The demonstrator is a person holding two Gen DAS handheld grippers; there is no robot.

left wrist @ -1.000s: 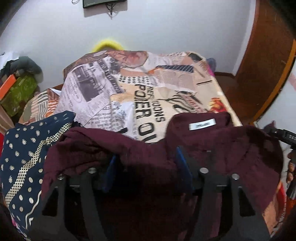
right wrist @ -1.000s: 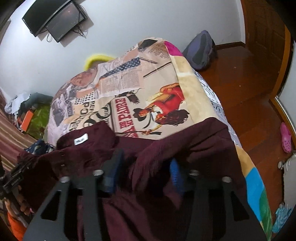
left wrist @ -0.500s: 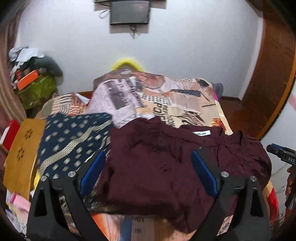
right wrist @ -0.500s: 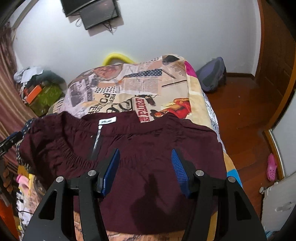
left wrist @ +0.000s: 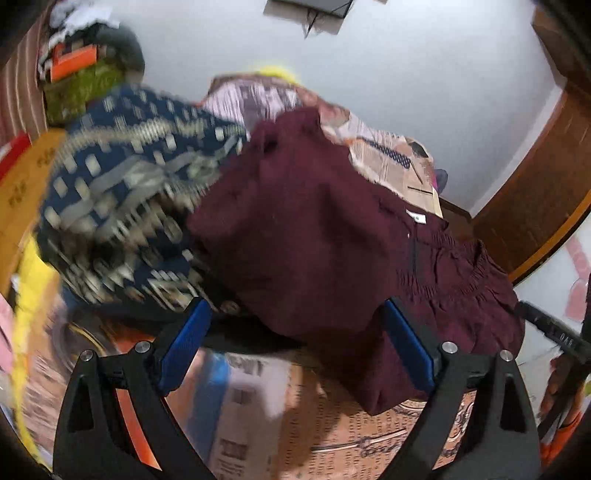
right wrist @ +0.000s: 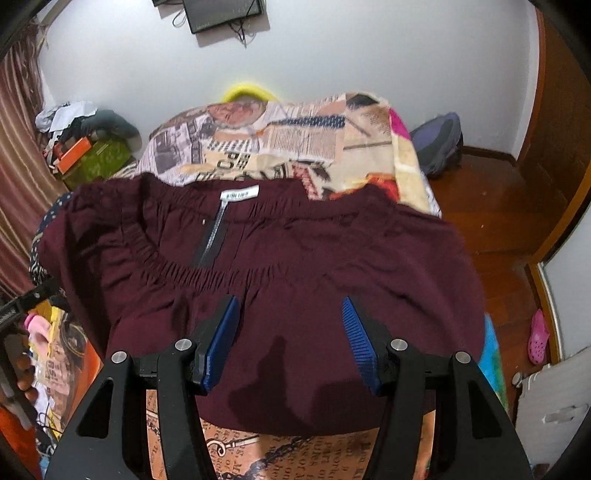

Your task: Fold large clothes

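Note:
A maroon garment [right wrist: 295,266] with a white label and gathered waistband lies folded across the near end of the bed [right wrist: 280,133]. It also shows in the left wrist view [left wrist: 332,236], blurred. My right gripper [right wrist: 290,321] is open and empty, hovering just above the garment's near edge. My left gripper [left wrist: 295,325] is wide open and empty, over the garment's left edge, beside a navy patterned cloth [left wrist: 125,199]. The right gripper's side [left wrist: 554,332] shows at the right edge of the left wrist view.
The bed has a newspaper-print cover [right wrist: 258,454]. A clutter pile with a green bag [right wrist: 96,162] stands at the left wall. A backpack [right wrist: 439,144] lies on the wooden floor to the right. A screen [right wrist: 221,13] hangs on the far wall.
One second ago both grippers were shut on the maroon garment. They have let go, opened and drawn back. The left gripper has swung left toward the navy cloth, blurring its view.

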